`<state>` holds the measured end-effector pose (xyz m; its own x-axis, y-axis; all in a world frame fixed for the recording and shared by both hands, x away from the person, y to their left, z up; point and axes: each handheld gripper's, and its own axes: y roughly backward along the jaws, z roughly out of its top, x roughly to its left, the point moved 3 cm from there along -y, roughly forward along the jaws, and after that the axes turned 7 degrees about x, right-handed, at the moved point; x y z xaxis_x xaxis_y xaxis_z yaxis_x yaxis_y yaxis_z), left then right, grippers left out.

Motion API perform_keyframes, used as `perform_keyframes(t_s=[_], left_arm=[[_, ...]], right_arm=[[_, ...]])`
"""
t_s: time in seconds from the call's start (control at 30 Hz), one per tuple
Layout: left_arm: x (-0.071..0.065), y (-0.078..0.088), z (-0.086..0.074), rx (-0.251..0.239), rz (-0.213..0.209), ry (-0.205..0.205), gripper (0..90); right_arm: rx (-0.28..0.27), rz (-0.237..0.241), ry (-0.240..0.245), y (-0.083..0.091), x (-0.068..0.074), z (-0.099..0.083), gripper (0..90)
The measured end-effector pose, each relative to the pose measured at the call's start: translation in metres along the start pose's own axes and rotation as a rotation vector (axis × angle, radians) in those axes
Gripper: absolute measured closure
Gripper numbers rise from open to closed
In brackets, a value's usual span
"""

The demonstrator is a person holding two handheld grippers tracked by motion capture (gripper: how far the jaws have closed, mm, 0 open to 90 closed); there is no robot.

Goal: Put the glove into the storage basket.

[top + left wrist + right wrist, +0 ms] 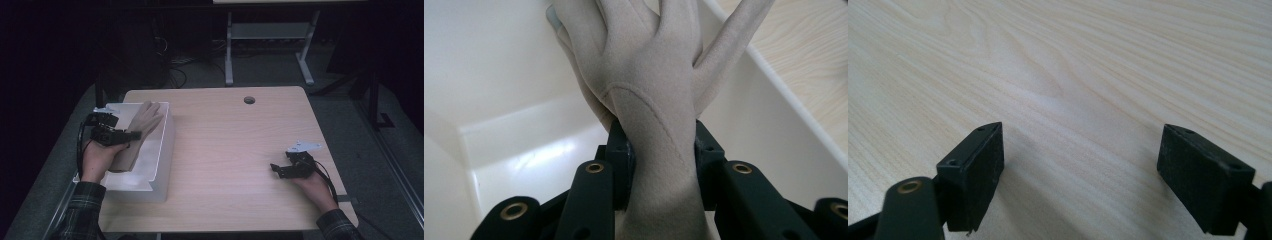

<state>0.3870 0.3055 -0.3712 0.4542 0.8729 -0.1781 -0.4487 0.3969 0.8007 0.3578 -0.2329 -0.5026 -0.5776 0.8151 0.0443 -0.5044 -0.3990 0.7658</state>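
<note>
the left hand-held gripper (131,135) pinches a beige, soft fabric glove (140,131) at the narrow wrist part, its two black jaws pressed against either side of the cloth, as the left gripper view shows with the glove (654,95) rising straight out from between them. the glove's long axis runs along the line of that hand-held gripper's jaws: the cuff end trails back toward the person's left hand (100,157), and the finger end points away from it, toward the far end of the white, rectangular plastic bin (162,165). the glove is held over the inside of this bin, with the bin's pale walls (514,135) beneath and beside the jaws. well apart to the right, the right hand-held gripper (280,169) rests low over the bare light wood counter (230,150), its jaws spread wide with nothing between them, just wood grain (1078,100) ahead.
</note>
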Motion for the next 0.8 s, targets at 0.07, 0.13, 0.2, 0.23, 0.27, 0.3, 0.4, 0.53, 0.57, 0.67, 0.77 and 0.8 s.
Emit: perform_keyframes(t_s=[0.07, 0.13, 0.2, 0.23, 0.27, 0.3, 0.4, 0.53, 0.57, 0.67, 0.77, 0.8], left_arm=[[0.003, -0.008, -0.004, 0.010, 0.001, 0.009, 68.5], [0.005, -0.016, -0.009, 0.023, 0.004, 0.012, 68.4], [0.006, -0.025, -0.014, 0.041, 0.003, 0.021, 68.4], [0.008, -0.030, -0.017, 0.057, 0.006, 0.022, 68.4], [0.008, -0.034, -0.019, 0.065, 0.006, 0.027, 68.4], [0.009, -0.038, -0.022, 0.071, 0.006, 0.029, 68.4], [0.011, -0.047, -0.027, 0.094, 0.008, 0.033, 68.0], [0.013, -0.057, -0.034, 0.127, 0.007, 0.038, 67.4], [0.013, -0.059, -0.035, 0.133, 0.005, 0.041, 67.1], [0.014, -0.065, -0.040, 0.157, -0.005, 0.047, 64.8], [0.014, -0.068, -0.041, 0.170, -0.001, 0.031, 55.1], [0.014, -0.067, -0.040, 0.161, -0.005, 0.033, 49.8]], right_arm=[[0.001, 0.000, 0.001, 0.000, 0.000, 0.000, 18.4], [0.001, 0.000, 0.001, 0.000, 0.000, 0.000, 18.4], [0.000, 0.000, 0.001, 0.000, 0.000, 0.000, 18.4], [0.000, 0.000, 0.001, 0.000, 0.000, 0.000, 18.4], [0.000, 0.000, 0.001, 0.000, 0.000, 0.000, 18.4], [0.000, 0.000, 0.001, 0.000, 0.000, 0.000, 18.5], [0.000, 0.000, 0.001, 0.000, 0.000, 0.000, 18.4], [0.000, 0.000, 0.001, 0.000, 0.000, 0.000, 18.4], [0.000, 0.000, 0.001, 0.000, 0.000, 0.000, 18.4], [0.000, 0.000, 0.002, 0.000, 0.000, 0.000, 18.4], [0.000, -0.001, 0.001, 0.000, 0.000, 0.000, 18.4], [0.000, 0.000, 0.001, 0.000, 0.000, 0.000, 18.5]])
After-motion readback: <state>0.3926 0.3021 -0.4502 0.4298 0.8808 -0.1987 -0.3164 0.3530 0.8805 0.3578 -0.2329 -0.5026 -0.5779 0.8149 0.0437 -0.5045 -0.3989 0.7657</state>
